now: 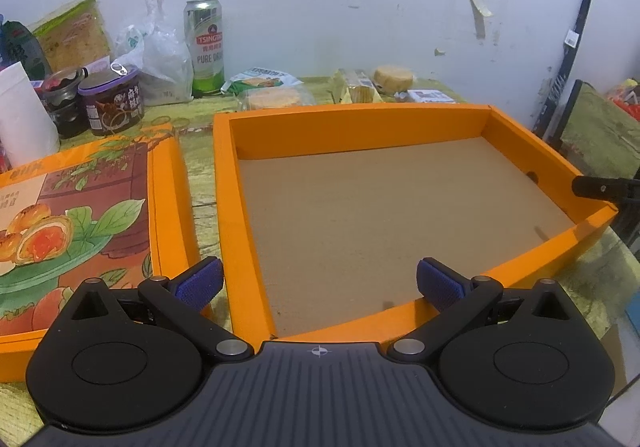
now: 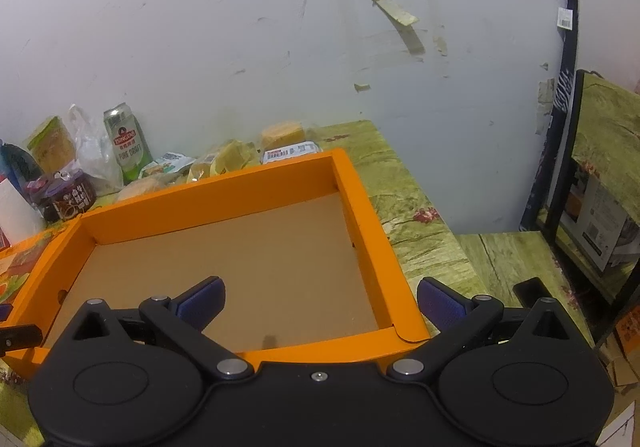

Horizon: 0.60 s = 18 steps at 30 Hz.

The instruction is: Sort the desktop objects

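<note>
An open orange box (image 1: 236, 215) with a bare brown floor lies on the green patterned table; in the right wrist view the same box (image 2: 360, 207) sits below me. Its printed lid (image 1: 80, 215) lies flat to the left. My left gripper (image 1: 320, 283) hovers open over the box's near left corner, nothing between its blue pads. My right gripper (image 2: 320, 303) is open over the box's near right corner, one finger inside the box and one outside. Wrapped pastries (image 1: 276, 93) and a round cake (image 1: 394, 79) lie behind the box by the wall.
Along the wall at the left stand a green beer can (image 1: 206, 47), a purple-lidded jar (image 1: 112, 103), a plastic bag (image 1: 160, 51) and a white pouch (image 1: 24, 115). A small white box (image 1: 432, 95) lies behind the orange box. The table edge (image 2: 460, 235) drops off at the right, a shelf beyond.
</note>
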Motion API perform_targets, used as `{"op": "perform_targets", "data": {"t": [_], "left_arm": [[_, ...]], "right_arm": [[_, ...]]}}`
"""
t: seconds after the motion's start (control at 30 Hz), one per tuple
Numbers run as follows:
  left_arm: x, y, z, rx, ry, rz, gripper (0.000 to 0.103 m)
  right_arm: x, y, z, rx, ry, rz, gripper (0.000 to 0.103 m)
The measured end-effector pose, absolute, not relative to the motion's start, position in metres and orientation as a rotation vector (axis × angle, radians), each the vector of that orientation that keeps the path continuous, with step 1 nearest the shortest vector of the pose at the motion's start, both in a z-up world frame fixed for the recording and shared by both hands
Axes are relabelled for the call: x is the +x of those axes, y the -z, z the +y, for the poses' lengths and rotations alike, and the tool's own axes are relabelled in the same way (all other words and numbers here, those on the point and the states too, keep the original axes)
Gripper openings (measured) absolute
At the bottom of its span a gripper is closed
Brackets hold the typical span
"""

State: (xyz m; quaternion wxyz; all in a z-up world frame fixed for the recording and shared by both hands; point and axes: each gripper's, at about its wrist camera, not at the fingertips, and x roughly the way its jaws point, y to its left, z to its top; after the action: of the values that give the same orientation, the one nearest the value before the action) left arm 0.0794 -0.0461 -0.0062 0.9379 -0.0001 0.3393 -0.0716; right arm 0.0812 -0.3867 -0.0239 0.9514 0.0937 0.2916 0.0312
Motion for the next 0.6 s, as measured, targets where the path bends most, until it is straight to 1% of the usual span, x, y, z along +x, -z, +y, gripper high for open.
{"op": "perform_targets", "data": {"t": [0.6], "left_arm": [[0.075,0.008,-0.044,0.008,0.147,0.69,0.103]], "right_arm": [[0.064,0.024,-0.384,0.195,-0.056,0.599,0.103]]}}
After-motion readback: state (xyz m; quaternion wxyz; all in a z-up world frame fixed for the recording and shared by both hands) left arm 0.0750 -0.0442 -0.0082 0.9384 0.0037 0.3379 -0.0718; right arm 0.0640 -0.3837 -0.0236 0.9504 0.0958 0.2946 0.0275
